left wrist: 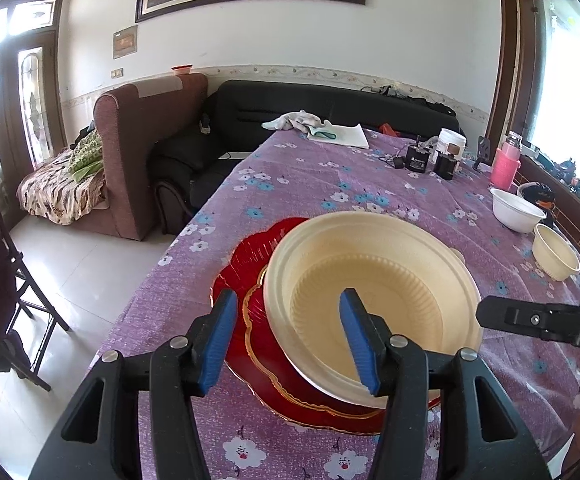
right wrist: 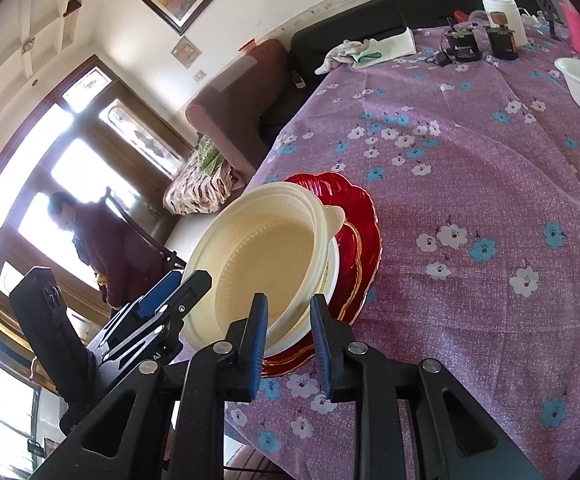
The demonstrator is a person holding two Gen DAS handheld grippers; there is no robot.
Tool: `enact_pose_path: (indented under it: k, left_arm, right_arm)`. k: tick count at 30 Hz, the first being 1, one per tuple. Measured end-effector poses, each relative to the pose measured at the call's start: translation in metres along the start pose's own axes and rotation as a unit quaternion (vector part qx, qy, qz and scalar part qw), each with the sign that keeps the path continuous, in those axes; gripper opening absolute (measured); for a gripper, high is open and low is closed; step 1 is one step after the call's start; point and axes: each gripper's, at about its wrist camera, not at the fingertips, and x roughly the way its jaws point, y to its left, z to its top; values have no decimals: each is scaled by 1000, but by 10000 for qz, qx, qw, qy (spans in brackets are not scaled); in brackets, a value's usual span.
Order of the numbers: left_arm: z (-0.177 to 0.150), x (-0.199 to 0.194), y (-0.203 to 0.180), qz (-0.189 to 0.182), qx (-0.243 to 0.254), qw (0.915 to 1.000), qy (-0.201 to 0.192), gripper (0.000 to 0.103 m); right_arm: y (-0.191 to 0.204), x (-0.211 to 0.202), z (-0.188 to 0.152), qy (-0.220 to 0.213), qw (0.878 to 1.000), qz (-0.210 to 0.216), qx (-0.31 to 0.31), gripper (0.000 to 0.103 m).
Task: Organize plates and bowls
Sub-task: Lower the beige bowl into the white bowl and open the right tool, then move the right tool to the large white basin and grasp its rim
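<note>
Near the front edge of the tabletop (left wrist: 310, 184): a wide cream bowl (left wrist: 370, 280), tipped up on one side, over a stack of red plates (left wrist: 258, 248), with a white plate (right wrist: 332, 276) tucked just under it. Looks thin and light, like foam or soft plastic, so probably bends if squeezed hard. Looks a little ribbed inside, so maybe not too slippery. Best to take hold at the flat rim, with one pad inside and one pad outside, and to pinch softly. Left hand-held gripper (left wrist: 290, 340): wide open, one blue finger inside the bowl and one outside over the red plates, the rim in between, holding nothing. Right hand-held gripper (right wrist: 289, 344): much narrower, set around the near rim on the other side. Cannot tell if the pads really press on the rim or just sit beside it. Red plates underneath: shiny with gold edges, look hard and maybe like glass, so likely heavier and easy to chip. Better to lift the cream bowl straight up and not drag it. Far off on the right side: a white bowl (left wrist: 516, 210) and a small cream bowl (left wrist: 556, 254), well apart from the stack.
</note>
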Motion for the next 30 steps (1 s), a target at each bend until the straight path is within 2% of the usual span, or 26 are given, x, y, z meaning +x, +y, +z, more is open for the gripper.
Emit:
enact_pose_path:
  k: [9, 18, 25, 30]
  left_arm:
    - [10, -30, -8, -76, 85, 9992, -379, 56]
    - [12, -49, -57, -460, 603, 9958, -517, 57]
    - [1, -45, -119, -943, 1204, 9877, -311, 59]
    - [-13, -28, -162, -1338, 1571, 9784, 100, 59]
  right_arm:
    - [-7, -23, -2, -277, 9995, 82, 80, 26]
    - [-37, -53, 1, -627, 9970, 44, 452, 28]
    - [-71, -70, 1, -826, 9931, -7, 836, 28]
    - [-103, -87, -2, -1026, 9875, -64, 1195, 28]
